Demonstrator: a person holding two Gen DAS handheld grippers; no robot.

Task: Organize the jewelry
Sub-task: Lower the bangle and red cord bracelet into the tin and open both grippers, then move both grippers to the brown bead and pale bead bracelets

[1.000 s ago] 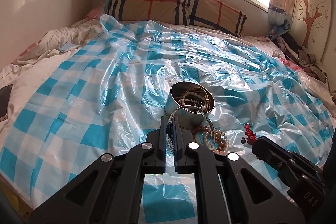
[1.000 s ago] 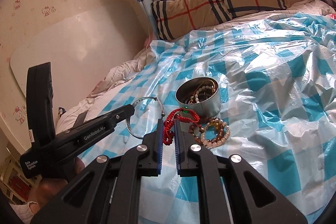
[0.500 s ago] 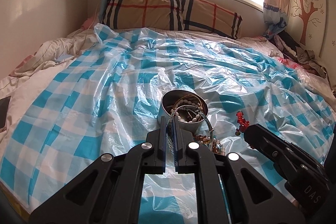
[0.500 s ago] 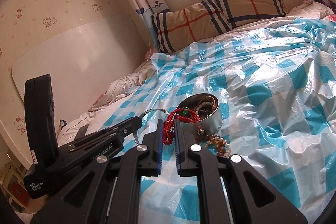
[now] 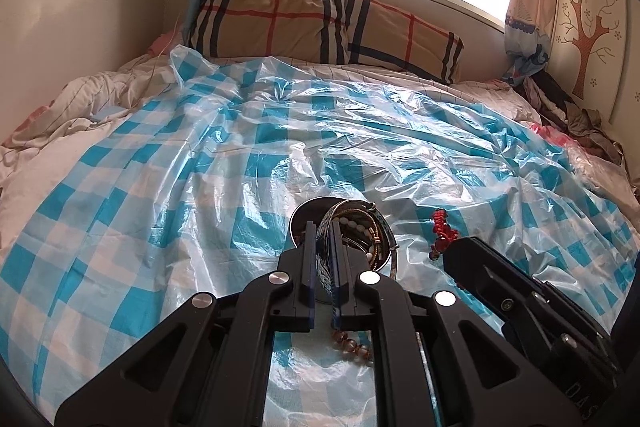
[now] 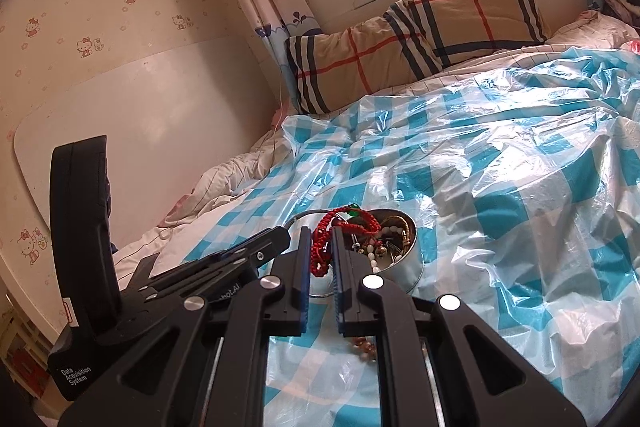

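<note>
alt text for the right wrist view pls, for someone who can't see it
The right hand-held gripper is shut on a red beaded bracelet, held just above a round metal tin of jewelry on a blue-checked plastic sheet covering a bed. The left hand-held gripper reaches in beside it.

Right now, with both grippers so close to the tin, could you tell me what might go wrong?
1. The left gripper pinches a patterned bangle over the tin, close to the right gripper; they could bump.
2. The red bracelet hangs in loose loops from the right gripper, so it could snag on the rim or drop outside.
3. The tin sits on crinkled plastic sheet over soft bedding, so a nudge might tip it.
</note>
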